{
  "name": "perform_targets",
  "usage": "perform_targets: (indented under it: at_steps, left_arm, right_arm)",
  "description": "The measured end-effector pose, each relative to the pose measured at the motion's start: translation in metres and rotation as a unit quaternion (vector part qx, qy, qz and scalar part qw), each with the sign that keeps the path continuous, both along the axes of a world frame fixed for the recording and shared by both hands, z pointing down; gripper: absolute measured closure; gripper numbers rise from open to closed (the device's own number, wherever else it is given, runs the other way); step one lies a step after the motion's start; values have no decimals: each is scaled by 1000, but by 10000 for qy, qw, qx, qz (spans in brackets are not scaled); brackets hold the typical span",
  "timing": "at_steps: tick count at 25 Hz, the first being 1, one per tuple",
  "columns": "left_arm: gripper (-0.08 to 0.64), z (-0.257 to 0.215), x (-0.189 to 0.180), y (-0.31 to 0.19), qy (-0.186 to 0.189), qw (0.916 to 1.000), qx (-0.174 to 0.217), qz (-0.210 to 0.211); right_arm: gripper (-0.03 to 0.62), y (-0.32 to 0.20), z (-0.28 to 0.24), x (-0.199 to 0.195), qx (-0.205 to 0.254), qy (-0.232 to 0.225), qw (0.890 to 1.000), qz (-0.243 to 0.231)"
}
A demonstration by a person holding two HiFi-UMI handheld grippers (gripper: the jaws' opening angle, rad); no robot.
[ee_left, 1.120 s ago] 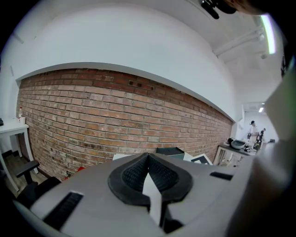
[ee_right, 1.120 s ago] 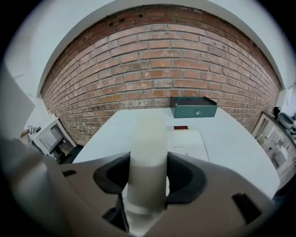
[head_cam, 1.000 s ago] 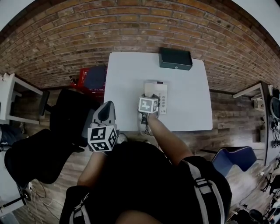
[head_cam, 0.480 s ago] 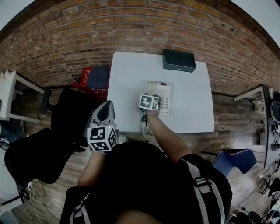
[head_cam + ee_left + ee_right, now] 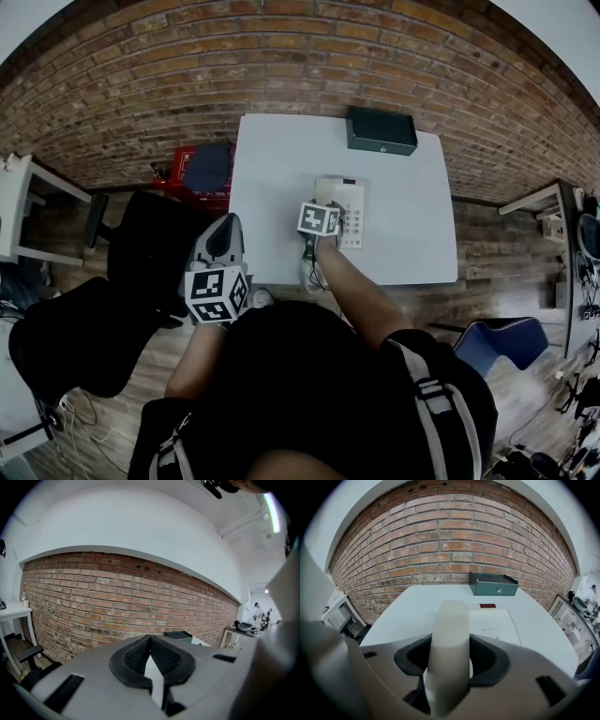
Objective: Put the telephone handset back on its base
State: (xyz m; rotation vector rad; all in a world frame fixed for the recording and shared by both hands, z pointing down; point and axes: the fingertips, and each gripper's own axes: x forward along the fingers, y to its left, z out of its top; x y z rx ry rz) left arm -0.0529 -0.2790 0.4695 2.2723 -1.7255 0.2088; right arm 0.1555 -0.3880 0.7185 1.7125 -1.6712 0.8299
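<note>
Right gripper view: right gripper [image 5: 450, 660] has its black ribbed pads clamped on a cream smooth-plastic telephone handset [image 5: 450, 620]. The jaws stand wide, one pad on each flank. The handset is a rounded bar with a blunt end and runs straight out between the jaws. Past it and a little to the right lies the flat white plastic telephone base [image 5: 494, 625], with a small red label near its far edge. I cannot tell whether handset and base touch. Both are over a white matte rectangular table [image 5: 408, 606]. A dark green metal box [image 5: 493, 584] with hard corners sits at the table's far edge, against a rough red-brown brick wall [image 5: 454, 531].

Left gripper view: left gripper [image 5: 151, 656] has its textured black pads meeting at the tips, nothing between them. Its grey shell is smooth. It points at the brick wall.

Head view: the right gripper is over the middle of the table, with the pale end of the handset showing above the left part of the base. The left gripper is off the table's left edge, over dark wood-plank floor [image 5: 487, 253], near a black office chair [image 5: 94, 328]. A red crate [image 5: 178, 164] stands beside the table's far left corner.
</note>
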Motion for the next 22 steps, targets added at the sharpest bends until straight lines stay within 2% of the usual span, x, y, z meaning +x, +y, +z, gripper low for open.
perform_targets:
  at_steps: [3,7,10,12,14,16,19,22]
  left_arm:
    - [560,0,3,-2,7,10000,2,48]
    - [560,1,10,-4,24,9999,-10,146]
    - [560,2,15,-7,43,9997,-2,221]
    - [560,1,20,-9,80,9996,63,260]
    - [560,-1,26,-13,127,9993,148,322]
    - [560,-3,33,-17,156,9988,195,416]
    - [560,-3,48,-24,179,9978,203,601]
    - [560,-3,65,-29,191,9964,236,794]
  right_arm:
    - [356,0,-3,-4,211,-190,9996,-80]
    - [339,2,-19,-2,846,-295,9958,-214]
    - [341,6,-48,4,1554,-612,9856,-277]
    - [347,12,-66,11,1840,-894,9785,-252]
    - [460,19,-86,21,2089,-1069,9718,-253]
    - [518,25,-112,28,2417,-1191,9623,-365]
    - [569,33,-157,38,3005,-1184,9449,-533]
    - [592,41,-201,49,3482,-945,9304,-648]
